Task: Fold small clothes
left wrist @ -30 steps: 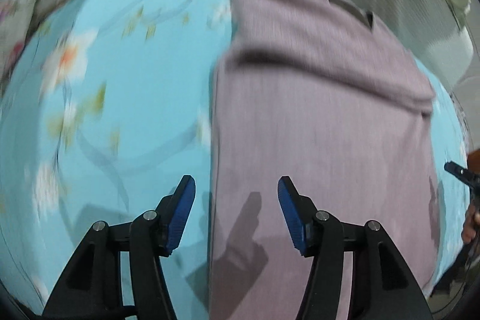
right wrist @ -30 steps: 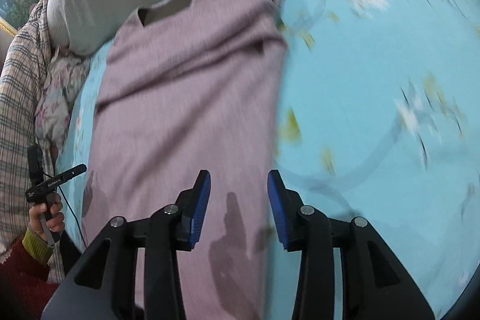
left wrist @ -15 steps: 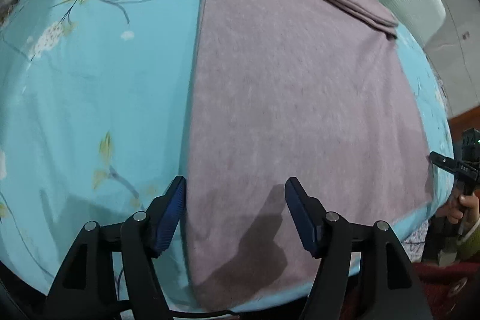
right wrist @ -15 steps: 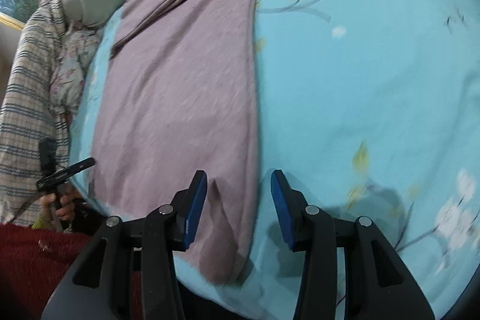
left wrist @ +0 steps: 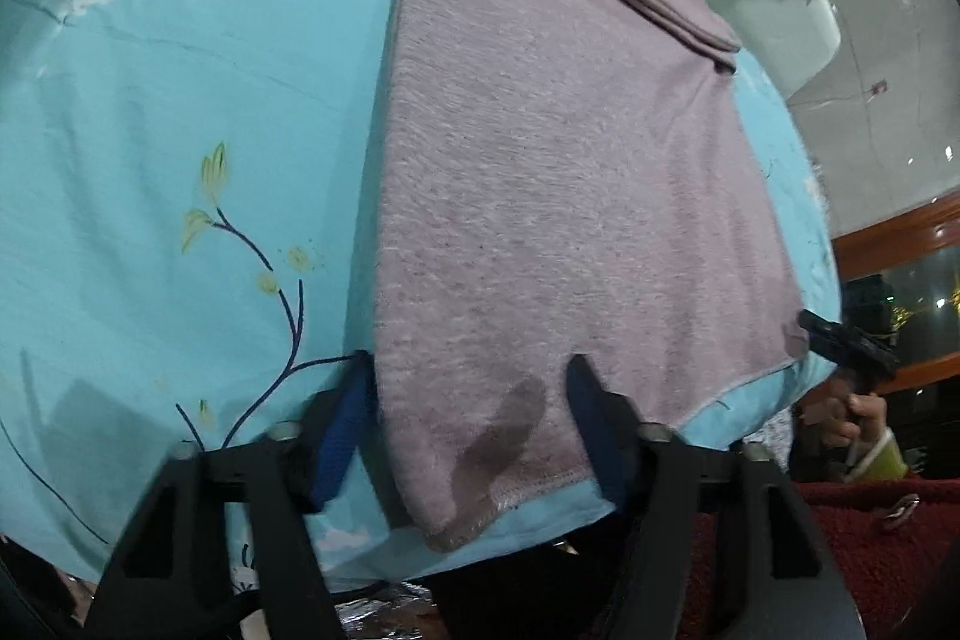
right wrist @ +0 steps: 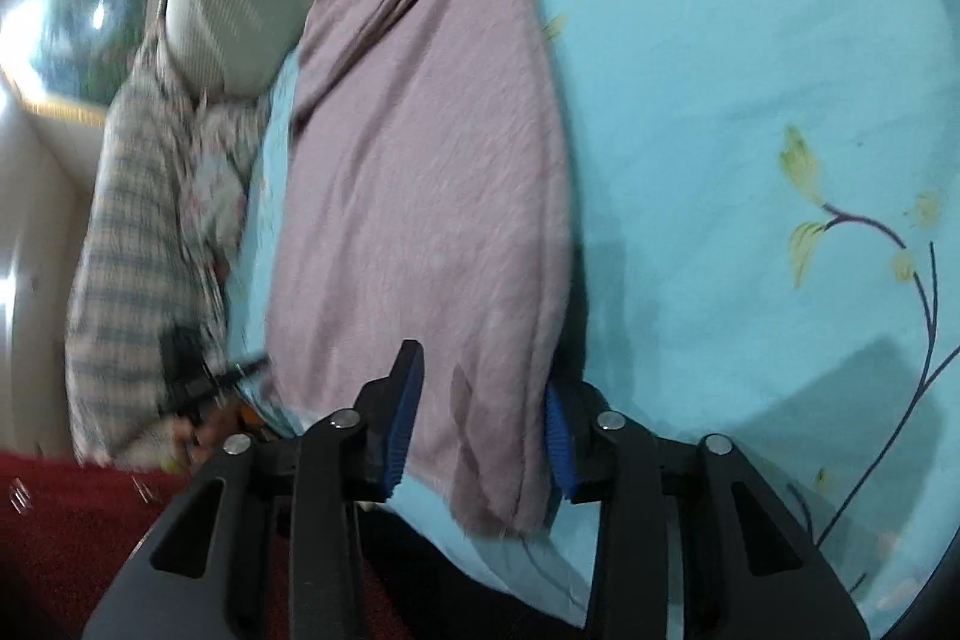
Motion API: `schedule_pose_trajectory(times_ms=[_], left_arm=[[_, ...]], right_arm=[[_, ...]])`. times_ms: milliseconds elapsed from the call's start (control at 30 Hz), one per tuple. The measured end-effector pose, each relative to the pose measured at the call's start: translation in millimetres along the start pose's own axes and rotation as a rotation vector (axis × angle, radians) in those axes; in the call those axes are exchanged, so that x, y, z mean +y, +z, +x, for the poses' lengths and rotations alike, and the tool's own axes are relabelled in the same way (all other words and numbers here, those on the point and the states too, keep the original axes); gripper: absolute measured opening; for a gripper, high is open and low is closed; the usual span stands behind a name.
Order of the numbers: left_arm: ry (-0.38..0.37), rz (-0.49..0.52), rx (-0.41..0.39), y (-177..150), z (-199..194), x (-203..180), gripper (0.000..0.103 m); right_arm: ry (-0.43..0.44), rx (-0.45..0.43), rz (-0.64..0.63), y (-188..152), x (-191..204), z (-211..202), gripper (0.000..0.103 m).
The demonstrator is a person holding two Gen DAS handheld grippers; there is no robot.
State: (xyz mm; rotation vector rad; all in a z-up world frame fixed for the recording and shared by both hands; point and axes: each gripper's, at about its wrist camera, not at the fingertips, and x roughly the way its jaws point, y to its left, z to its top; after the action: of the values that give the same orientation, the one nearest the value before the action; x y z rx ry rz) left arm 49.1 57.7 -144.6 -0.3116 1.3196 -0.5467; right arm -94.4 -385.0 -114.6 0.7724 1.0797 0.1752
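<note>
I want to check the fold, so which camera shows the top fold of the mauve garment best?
The left wrist view: the mauve garment shows its top fold sharp. The right wrist view blurs it.

Mauve garment (left wrist: 558, 196) (folded lengthwise) on bedsheet (left wrist: 150, 160)

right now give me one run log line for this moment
step: grasp hem | left gripper: closing around mauve knit top corner | right gripper: closing around other corner | surface: turquoise floral sheet

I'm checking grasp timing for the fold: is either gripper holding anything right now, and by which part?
Nothing gripped yet. Both grippers' jaws are closing with the mauve top's bottom hem corners between them: left gripper, right gripper. The pads don't clearly pinch the cloth.
</note>
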Motion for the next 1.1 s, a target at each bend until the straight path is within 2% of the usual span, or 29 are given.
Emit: schedule_pose_trajectory(times_ms=[67,133,200,233,267,300,567,733,900,1100], left_arm=[[-0.033,-0.036,0.0,-2.1,-0.6,8.9,0.033],[-0.063,-0.056,0.006,-2.8,1.1,12.9,0.026],[-0.078,-0.049,0.017,-7.2,0.7,14.1,0.021],[-0.084,-0.041,0.022,-7.8,2.9,10.4,0.016],[-0.087,-0.029,0.028,-8.9,4.7,7.6,0.005],[-0.084,-0.017,0.032,-8.3,7.5,3.3,0.003],[-0.11,0.025,-0.078,9.4,-19.0,-27.7,0.003],[-0.087,0.032,-0.226,45.2,-58.3,-37.5,0.003],[-0.052,0.05,-0.367,98.3,-86.1,-56.1,0.003],[-0.034,0.081,-0.509,195.2,-100.6,-87.1,0.003]], right_arm=[[0.009,0.029,-0.002,-1.0,-0.8,2.4,0.036],[0.002,0.067,-0.02,-5.7,0.7,4.9,0.03],[-0.016,0.093,-0.033,-9.4,2.8,7.0,0.012],[-0.024,0.093,-0.036,-9.8,4.5,6.7,0.011],[-0.026,0.084,-0.04,-9.7,6.3,4.3,0.01],[-0.021,0.069,-0.044,-8.5,10.4,1.7,0.009],[0.073,-0.078,-0.099,21.9,60.5,-35.0,0.008],[0.087,-0.193,-0.153,65.1,95.1,-56.6,0.008],[0.063,-0.294,-0.187,129.5,116.5,-63.3,0.008],[-0.011,-0.371,-0.201,231.7,118.2,-40.0,0.008]])
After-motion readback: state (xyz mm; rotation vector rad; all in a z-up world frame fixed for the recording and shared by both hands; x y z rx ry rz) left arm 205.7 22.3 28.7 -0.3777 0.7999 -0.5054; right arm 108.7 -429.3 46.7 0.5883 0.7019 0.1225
